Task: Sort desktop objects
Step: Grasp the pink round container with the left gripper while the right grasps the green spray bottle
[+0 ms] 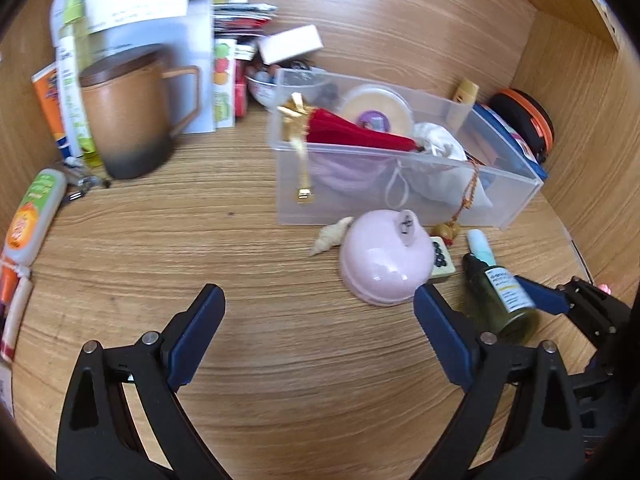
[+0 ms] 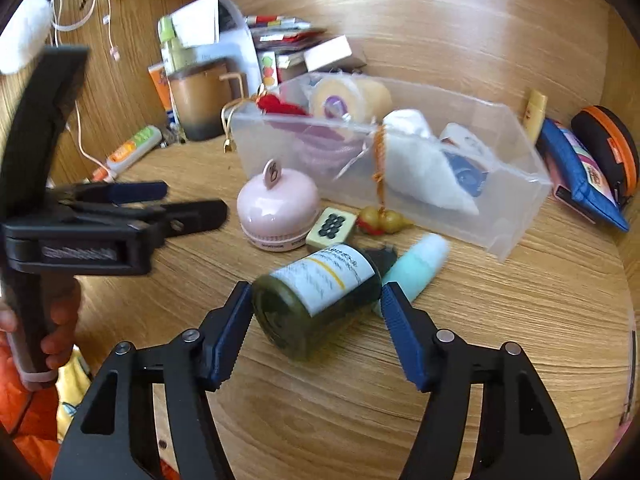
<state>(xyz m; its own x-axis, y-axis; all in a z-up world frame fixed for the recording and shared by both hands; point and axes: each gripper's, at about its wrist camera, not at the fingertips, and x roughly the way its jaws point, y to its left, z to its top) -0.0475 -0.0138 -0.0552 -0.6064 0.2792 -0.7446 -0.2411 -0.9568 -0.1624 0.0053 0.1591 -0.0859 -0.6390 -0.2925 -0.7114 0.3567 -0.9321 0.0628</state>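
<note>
Wood-grain worktop (image 1: 280, 360) lies bare between the left gripper (image 1: 318, 332), jaws wide apart, waiting beside a pink domed case (image 1: 378, 258) near the clear plastic bin (image 1: 516, 200). From the right wrist, the right gripper (image 2: 316, 314) straddles a lying dark green labelled bottle (image 2: 320, 300), left pad touching, right just clear, likely readying a lift toward the bin.

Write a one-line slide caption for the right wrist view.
Right tool straddles a green bottle lying on the desk before a clear bin.
</note>
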